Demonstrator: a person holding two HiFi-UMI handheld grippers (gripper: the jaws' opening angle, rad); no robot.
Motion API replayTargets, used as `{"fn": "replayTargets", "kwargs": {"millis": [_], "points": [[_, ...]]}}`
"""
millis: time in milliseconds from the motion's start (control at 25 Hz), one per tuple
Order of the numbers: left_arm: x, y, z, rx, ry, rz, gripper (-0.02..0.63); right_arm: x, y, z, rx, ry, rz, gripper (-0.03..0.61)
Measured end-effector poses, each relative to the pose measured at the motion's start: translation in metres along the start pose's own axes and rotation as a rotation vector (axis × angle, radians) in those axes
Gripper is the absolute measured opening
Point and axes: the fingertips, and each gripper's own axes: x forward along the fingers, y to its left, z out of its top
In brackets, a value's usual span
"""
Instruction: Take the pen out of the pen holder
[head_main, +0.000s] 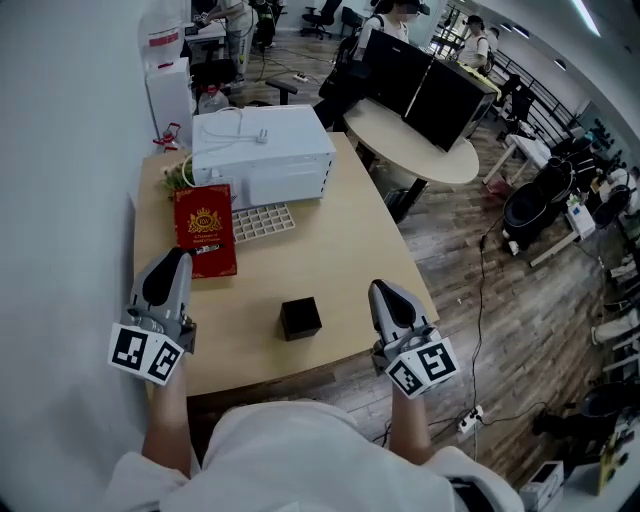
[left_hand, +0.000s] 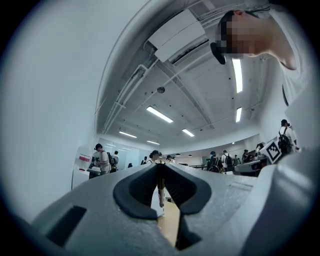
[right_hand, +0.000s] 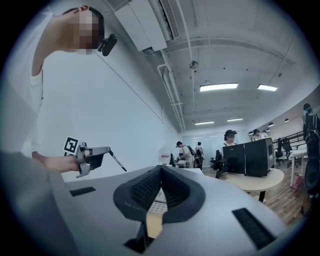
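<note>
The black cube-shaped pen holder (head_main: 300, 318) stands on the wooden table (head_main: 330, 250) near its front edge, between my two grippers. My left gripper (head_main: 178, 258) is raised over the table's left side and is shut on a thin dark pen (left_hand: 160, 189). In the right gripper view the pen (right_hand: 118, 162) sticks out slanting down from the left gripper (right_hand: 106, 150). The head view does not show the pen clearly. My right gripper (head_main: 381, 290) hovers to the right of the holder, jaws shut with nothing between them (right_hand: 161, 171).
A red book (head_main: 205, 230) lies at the table's left, next to a white gridded tray (head_main: 262, 220) and a big white box (head_main: 262, 150). A white wall runs along the left. A round table with black monitors (head_main: 430, 90) and several people stand beyond.
</note>
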Motion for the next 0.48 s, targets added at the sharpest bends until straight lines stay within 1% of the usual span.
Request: {"fn": "replayTargets", "kwargs": {"millis": [240,360,480], "points": [[-0.029,0.022,0.037,0.011,-0.072,0.075,0.054,0.002,-0.011,0.008,-0.017,0.002,-0.019,0.0],[-0.05,0.03,0.044,0.02,-0.083,0.118,0.054,0.0,-0.019,0.01,-0.018,-0.001,-0.036,0.0],[-0.068,0.033,0.048,0.059,-0.084,0.155,0.054,-0.006,-0.031,0.01,-0.012,-0.001,-0.065,0.001]]}}
